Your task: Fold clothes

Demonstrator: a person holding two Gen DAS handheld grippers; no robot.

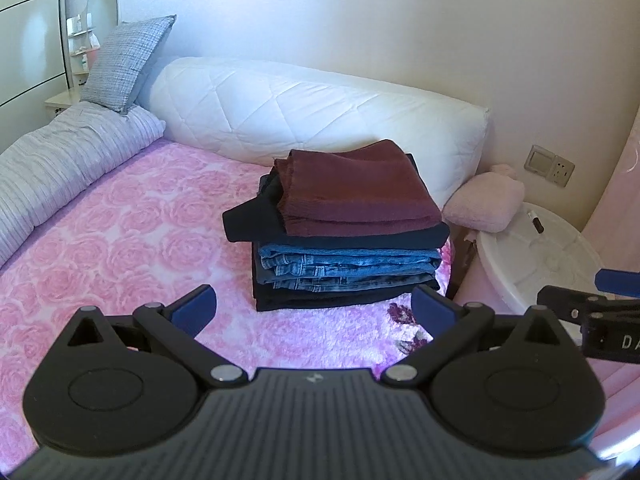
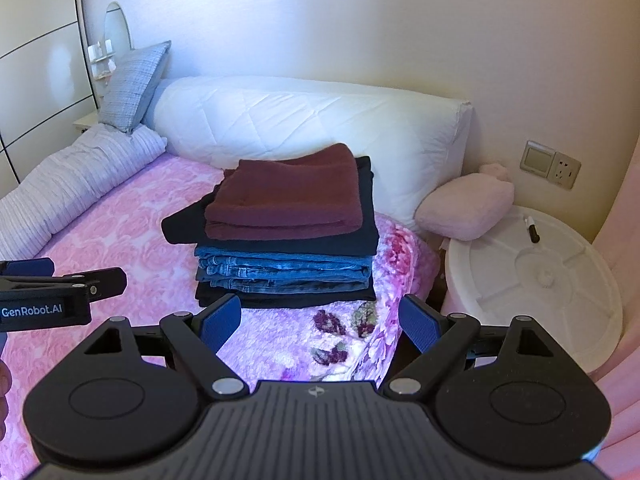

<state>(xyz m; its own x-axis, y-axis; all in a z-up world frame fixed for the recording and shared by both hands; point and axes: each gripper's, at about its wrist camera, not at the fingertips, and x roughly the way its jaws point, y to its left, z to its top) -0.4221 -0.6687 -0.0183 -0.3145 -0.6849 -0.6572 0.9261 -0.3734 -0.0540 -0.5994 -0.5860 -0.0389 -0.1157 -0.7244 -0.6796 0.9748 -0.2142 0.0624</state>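
Note:
A stack of folded clothes (image 1: pixel 340 240) sits on the pink rose-patterned bed (image 1: pixel 120 220). A maroon garment (image 1: pixel 352 192) lies on top, over a dark navy one, blue jeans (image 1: pixel 344 272) and a black piece at the bottom. The stack also shows in the right wrist view (image 2: pixel 284 232). My left gripper (image 1: pixel 316 304) is open and empty, just in front of the stack. My right gripper (image 2: pixel 320 324) is open and empty, in front of the stack's right corner. Each gripper shows at the edge of the other's view.
A white quilted bolster (image 1: pixel 320 112) lies behind the stack against the wall. A striped grey duvet (image 1: pixel 60 168) and a grey pillow (image 1: pixel 124 64) are at the left. A pink plush cushion (image 2: pixel 464 208) and a white round tub lid (image 2: pixel 532 272) with a pen stand right of the bed.

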